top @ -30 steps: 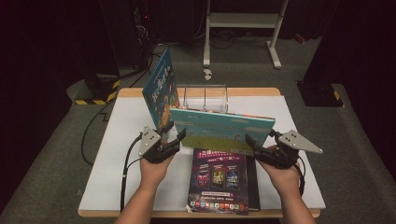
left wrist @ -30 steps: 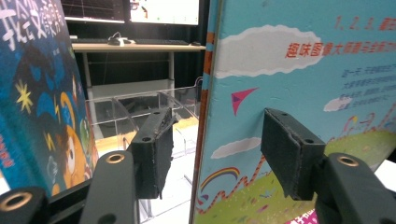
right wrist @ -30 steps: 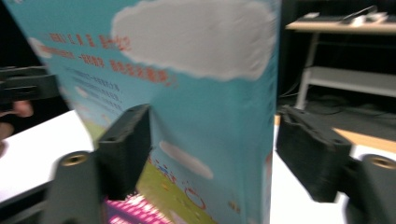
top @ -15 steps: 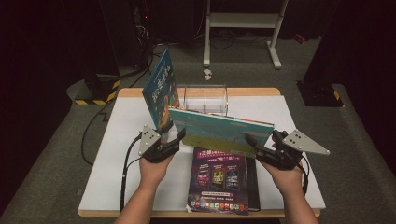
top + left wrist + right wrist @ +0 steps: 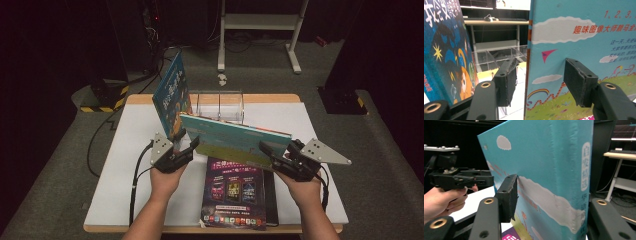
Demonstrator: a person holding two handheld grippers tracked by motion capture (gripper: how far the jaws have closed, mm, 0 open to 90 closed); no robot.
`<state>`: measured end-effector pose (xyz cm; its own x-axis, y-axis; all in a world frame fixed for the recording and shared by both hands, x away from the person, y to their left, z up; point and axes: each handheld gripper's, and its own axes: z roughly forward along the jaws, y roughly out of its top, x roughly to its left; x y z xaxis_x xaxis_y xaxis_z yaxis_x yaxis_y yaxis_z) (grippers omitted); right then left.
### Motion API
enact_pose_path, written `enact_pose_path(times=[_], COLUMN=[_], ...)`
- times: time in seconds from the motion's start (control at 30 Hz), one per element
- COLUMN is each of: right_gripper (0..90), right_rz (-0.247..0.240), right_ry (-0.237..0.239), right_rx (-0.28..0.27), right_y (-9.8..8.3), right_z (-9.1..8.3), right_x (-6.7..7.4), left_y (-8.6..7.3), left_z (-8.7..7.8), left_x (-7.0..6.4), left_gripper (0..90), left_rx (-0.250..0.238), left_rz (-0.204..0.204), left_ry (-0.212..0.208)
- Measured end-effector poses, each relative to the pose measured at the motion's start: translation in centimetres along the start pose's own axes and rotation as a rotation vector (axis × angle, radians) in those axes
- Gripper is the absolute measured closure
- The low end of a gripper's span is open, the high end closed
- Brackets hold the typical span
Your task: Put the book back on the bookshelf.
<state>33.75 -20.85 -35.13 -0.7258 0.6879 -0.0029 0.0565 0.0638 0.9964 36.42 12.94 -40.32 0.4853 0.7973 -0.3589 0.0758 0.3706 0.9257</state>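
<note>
Left hand-held gripper clamps the sky-blue picture book; right hand-held gripper, jaws just closing, needs a firm grip on its spine before lifting.

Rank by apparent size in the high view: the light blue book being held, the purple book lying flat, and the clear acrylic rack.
1. Light blue book, widest of the three.
2. Purple book: close to the first; it lies nearer the camera, so this order is unsure.
3. Clear acrylic rack, clearly smallest, partly hidden.
</note>
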Motion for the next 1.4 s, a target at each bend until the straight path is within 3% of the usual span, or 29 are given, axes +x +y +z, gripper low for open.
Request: enact_pose_path(times=[0.1,0.2,0.23,0.3,0.4,0.53,0.73,0.8,0.87,1.03,1.4], right_gripper=[58.8,73.7,78.7,80.0,80.4,80.5,80.6,80.6,80.6,80.6,80.5], right_rz=[-0.039,-0.054,-0.055,-0.096,-0.081,-0.067,-0.03,-0.024,-0.025,-0.033,-0.062], right_ry=[0.029,0.097,0.139,0.084,0.097,0.081,0.06,0.055,0.053,0.06,0.016], right_rx=[-0.007,-0.01,-0.013,-0.01,-0.024,-0.032,-0.047,-0.048,-0.045,-0.035,0.007], right_y=[0.0,0.1,0.0,0.1,-0.1,-0.1,0.1,0.2,0.4,0.7,1.9], right_z=[-0.1,-0.3,-0.3,-0.5,-0.5,-0.4,0.1,0.4,0.8,2.0,5.3], right_x=[0.3,0.5,0.5,1.1,0.7,0.9,0.9,1.0,1.3,2.1,4.4], left_y=[-0.1,-0.4,-0.5,-1.0,-2.0,-3.3,-3.8,-3.8,-3.9,-4.5,-4.3], left_z=[0.0,-0.3,-0.6,-1.3,-2.5,-4.2,-6.3,-6.6,-6.9,-7.1,-7.4], left_x=[0.2,0.3,0.3,0.4,1.0,2.5,4.8,5.3,5.6,5.6,6.0], left_gripper=[43.8,43.7,43.7,43.7,43.6,43.6,43.6,43.6,43.7,43.6,43.8], left_rx=[0.01,0.012,0.015,0.033,0.06,0.096,0.097,0.095,0.09,0.115,0.103], left_rz=[0.01,0.004,0.004,0.019,0.037,0.058,0.022,0.028,0.007,0.003,-0.016], left_ry=[0.011,0.015,0.014,0.01,0.02,0.068,0.136,0.149,0.155,0.146,0.148])
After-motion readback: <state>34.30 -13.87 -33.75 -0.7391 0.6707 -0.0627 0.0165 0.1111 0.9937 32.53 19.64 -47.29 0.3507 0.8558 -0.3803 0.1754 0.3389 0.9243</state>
